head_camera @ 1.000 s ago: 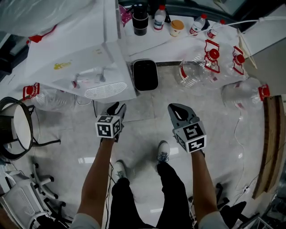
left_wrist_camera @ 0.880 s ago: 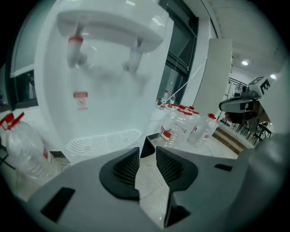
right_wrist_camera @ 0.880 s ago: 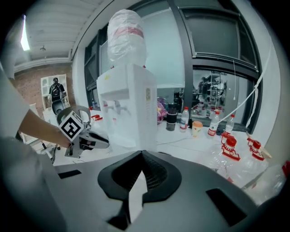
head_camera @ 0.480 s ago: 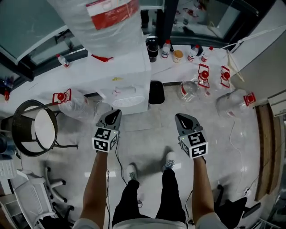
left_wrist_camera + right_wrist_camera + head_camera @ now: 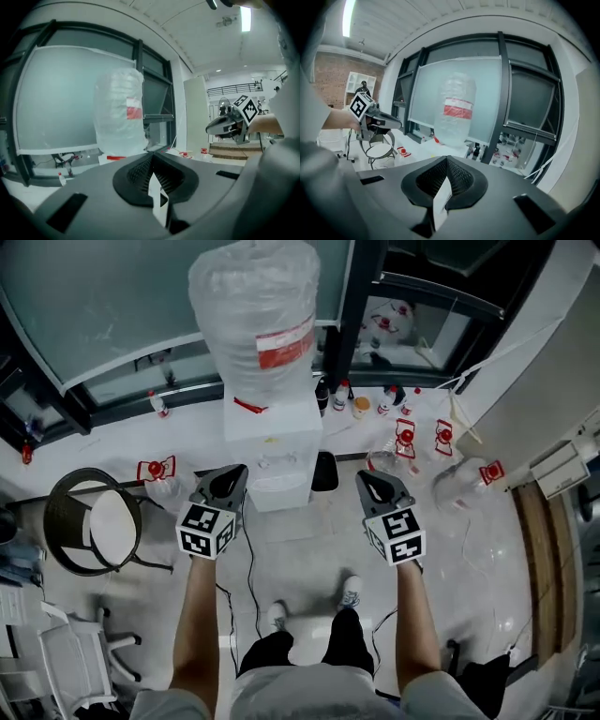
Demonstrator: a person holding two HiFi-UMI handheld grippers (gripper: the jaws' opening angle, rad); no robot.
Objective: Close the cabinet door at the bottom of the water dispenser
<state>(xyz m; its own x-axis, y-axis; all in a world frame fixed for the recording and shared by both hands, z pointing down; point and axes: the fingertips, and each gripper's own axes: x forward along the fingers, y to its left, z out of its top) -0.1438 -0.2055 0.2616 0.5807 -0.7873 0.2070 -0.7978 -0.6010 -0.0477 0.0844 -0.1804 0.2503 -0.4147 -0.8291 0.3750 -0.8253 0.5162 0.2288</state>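
The white water dispenser stands against the window wall with a plastic-wrapped bottle on top. From above, its front and bottom cabinet door are hidden. My left gripper is held up before the dispenser's left front corner, jaws shut on nothing. My right gripper hovers to the dispenser's right, also shut and empty. The left gripper view shows the shut left gripper, the bottle and the right gripper. The right gripper view shows the shut right gripper, the bottle and the left gripper.
A black bin sits right of the dispenser. A round stool stands to the left, a white chair nearer me. Empty water jugs lie on the floor at right, small bottles on the ledge. Wooden planks lean at far right.
Both grippers and the head view have risen well above the floor, so the whole dispenser and bottle now show. The left jaws, open a second ago, have shut.
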